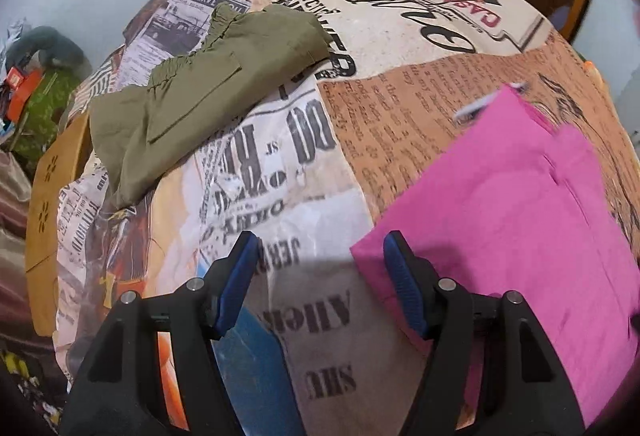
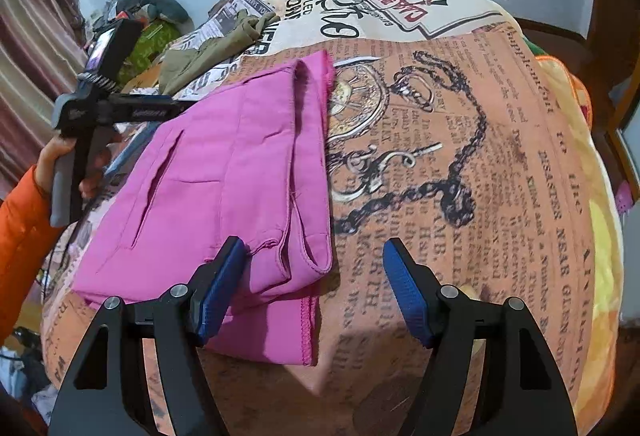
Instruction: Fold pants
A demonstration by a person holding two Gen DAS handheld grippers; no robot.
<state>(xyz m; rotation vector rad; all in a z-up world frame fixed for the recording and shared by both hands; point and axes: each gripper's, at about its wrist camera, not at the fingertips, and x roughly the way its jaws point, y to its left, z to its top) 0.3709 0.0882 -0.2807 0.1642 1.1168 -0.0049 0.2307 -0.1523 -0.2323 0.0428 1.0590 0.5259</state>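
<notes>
Pink pants [image 2: 224, 172] — smooth matt cloth, stitched hems. Olive pants [image 1: 192, 96] at ten o'clock, crinkled matt fabric. Bedspread [image 2: 460, 164] is printed cloth, newspaper pattern. Finger pads [image 1: 404, 284] — ribbed blue rubber on matt black plastic, shiny metal pins.
</notes>
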